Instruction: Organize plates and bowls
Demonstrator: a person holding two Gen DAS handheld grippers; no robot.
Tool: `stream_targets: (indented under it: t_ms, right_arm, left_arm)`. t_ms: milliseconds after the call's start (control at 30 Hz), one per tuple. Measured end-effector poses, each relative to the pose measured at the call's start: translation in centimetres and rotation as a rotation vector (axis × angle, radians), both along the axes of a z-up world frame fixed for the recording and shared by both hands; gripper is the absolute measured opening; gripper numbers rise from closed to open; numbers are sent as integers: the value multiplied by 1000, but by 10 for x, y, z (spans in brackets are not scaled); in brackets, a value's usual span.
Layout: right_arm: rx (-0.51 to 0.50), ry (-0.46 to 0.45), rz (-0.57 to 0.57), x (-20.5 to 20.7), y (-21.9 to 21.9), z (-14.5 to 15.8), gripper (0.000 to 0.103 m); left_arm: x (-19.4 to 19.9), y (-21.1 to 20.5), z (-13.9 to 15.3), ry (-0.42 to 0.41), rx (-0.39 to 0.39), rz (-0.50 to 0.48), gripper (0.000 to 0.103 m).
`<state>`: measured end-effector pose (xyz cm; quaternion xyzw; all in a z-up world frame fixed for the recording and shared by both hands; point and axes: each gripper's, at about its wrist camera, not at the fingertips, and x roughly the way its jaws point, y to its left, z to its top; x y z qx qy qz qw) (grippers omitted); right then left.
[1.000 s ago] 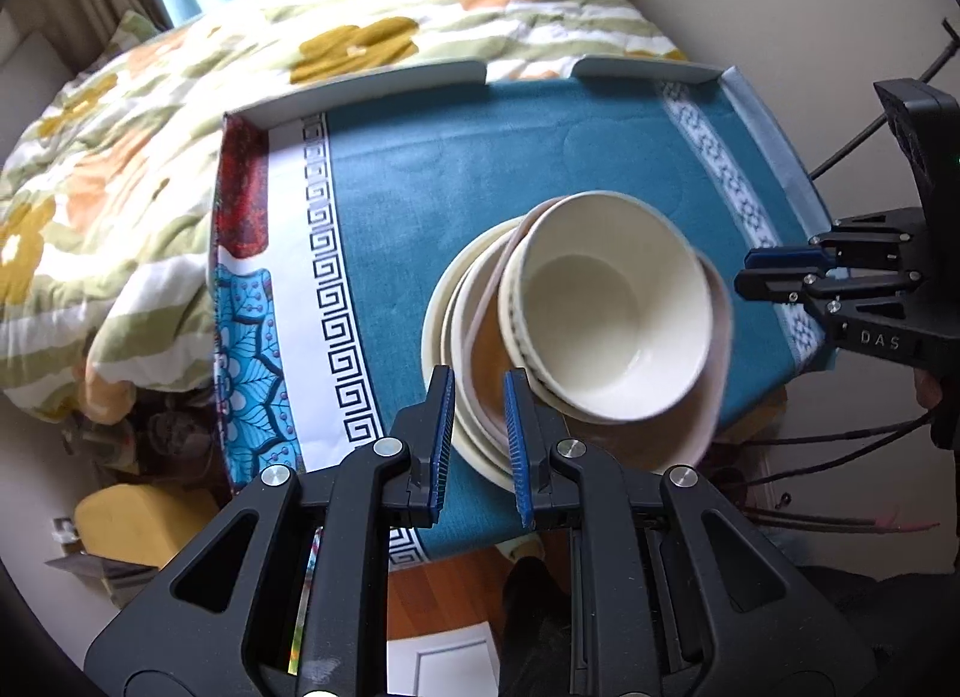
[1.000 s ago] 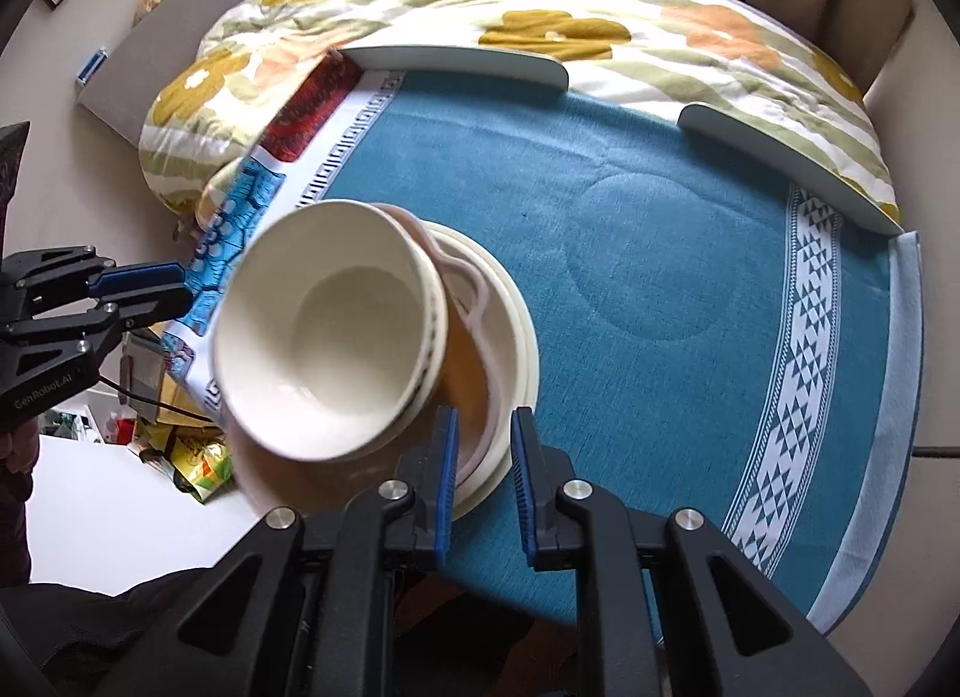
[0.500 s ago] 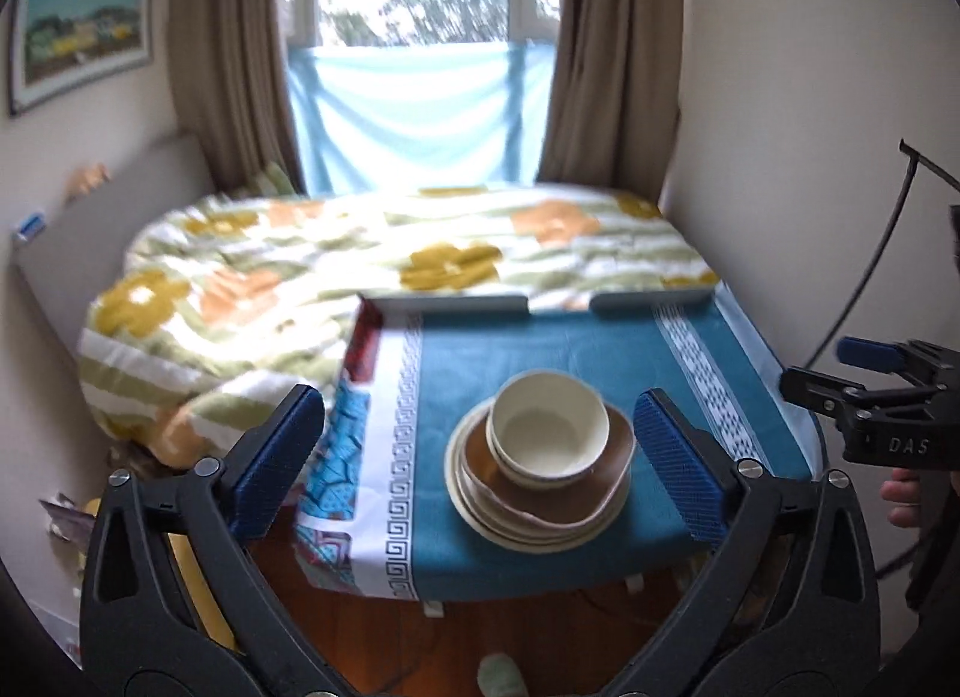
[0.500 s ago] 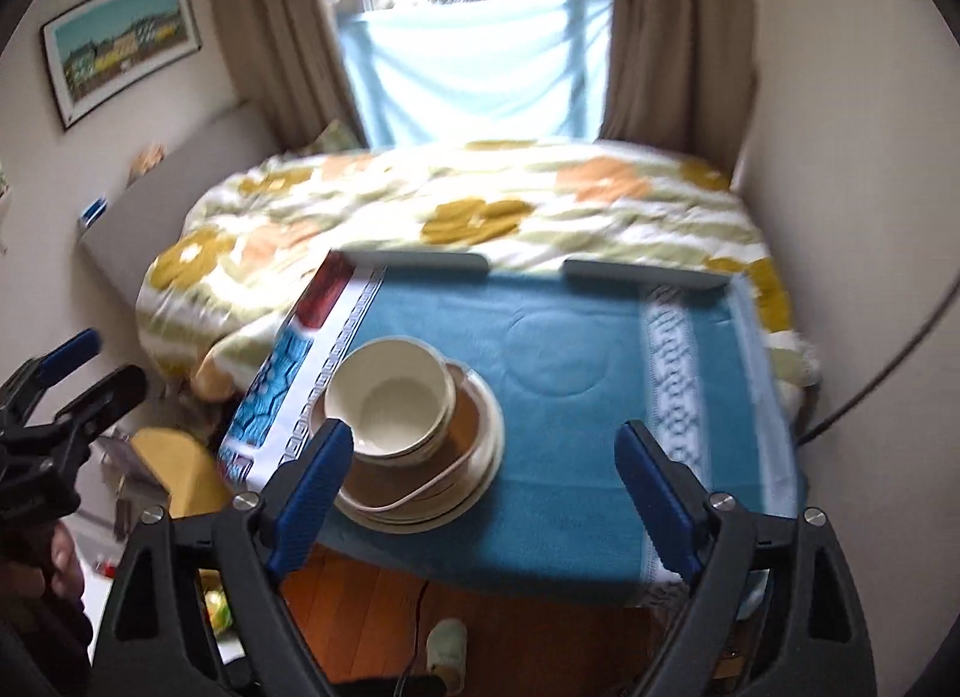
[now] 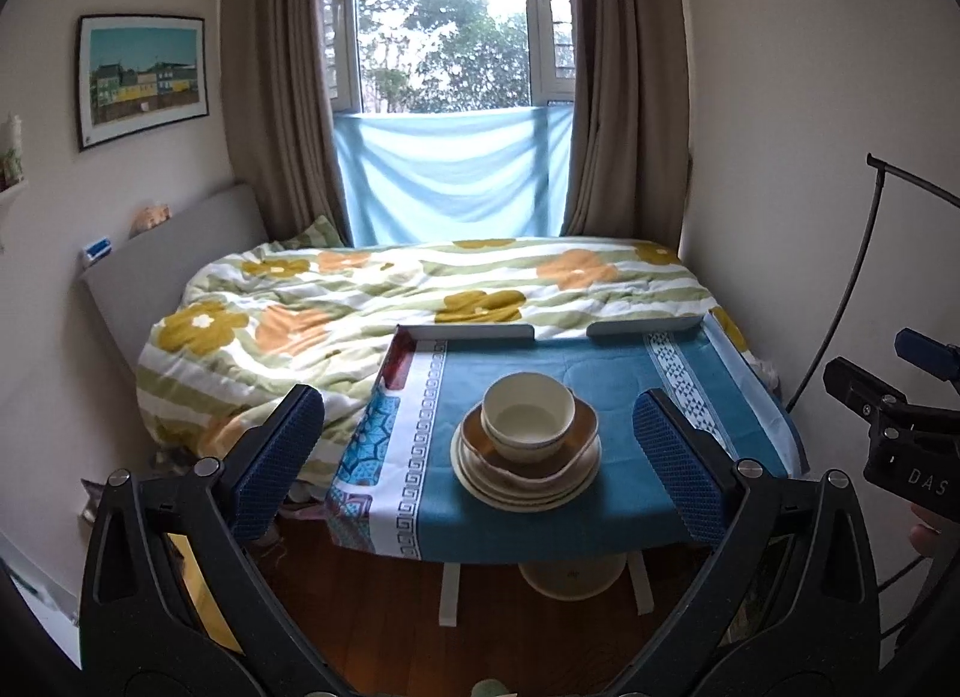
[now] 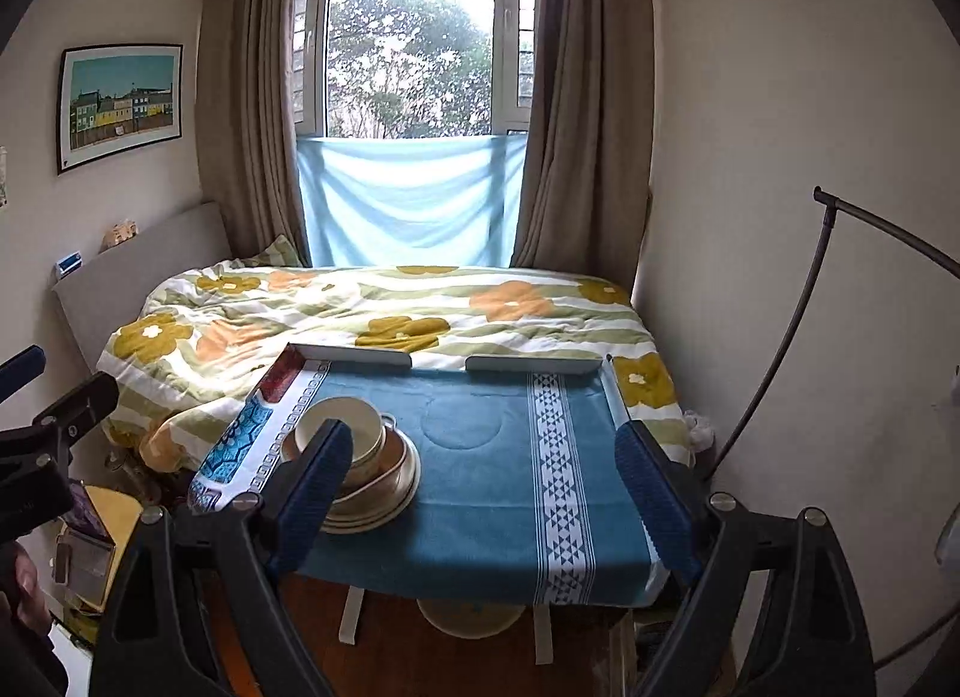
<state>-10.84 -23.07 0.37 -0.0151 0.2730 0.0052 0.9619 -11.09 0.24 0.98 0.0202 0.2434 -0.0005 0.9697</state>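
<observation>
left wrist view | cream bowl (image 5: 528, 413) is nested atop brown dish (image 5: 585, 427) on stacked plates (image 5: 522, 490), near tabletop (image 5: 618, 370) front edge, toward left | left gripper (image 5: 477, 454) is spread wide, nothing grasped | right gripper (image 6: 480, 475) likewise released, well apart from stack

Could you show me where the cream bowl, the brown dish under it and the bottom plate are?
cream bowl (image 5: 528, 415), left wrist view, on its inner wall.
brown dish (image 5: 585, 419), left wrist view, on its right rim.
bottom plate (image 5: 522, 502), left wrist view, on its front edge.
</observation>
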Motion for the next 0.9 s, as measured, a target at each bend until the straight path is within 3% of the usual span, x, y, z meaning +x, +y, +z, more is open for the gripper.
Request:
stream_targets:
  t_ms: [333,900]
  right_arm:
    - [23,-34,-55,-31,-4,5,87]
    - [20,-69,-56,-34,5,12,87]
  left_arm:
    - [-28,-5,7,-36,-25,-27,103]
    - [-32,0,12,-51,-11,-12,103]
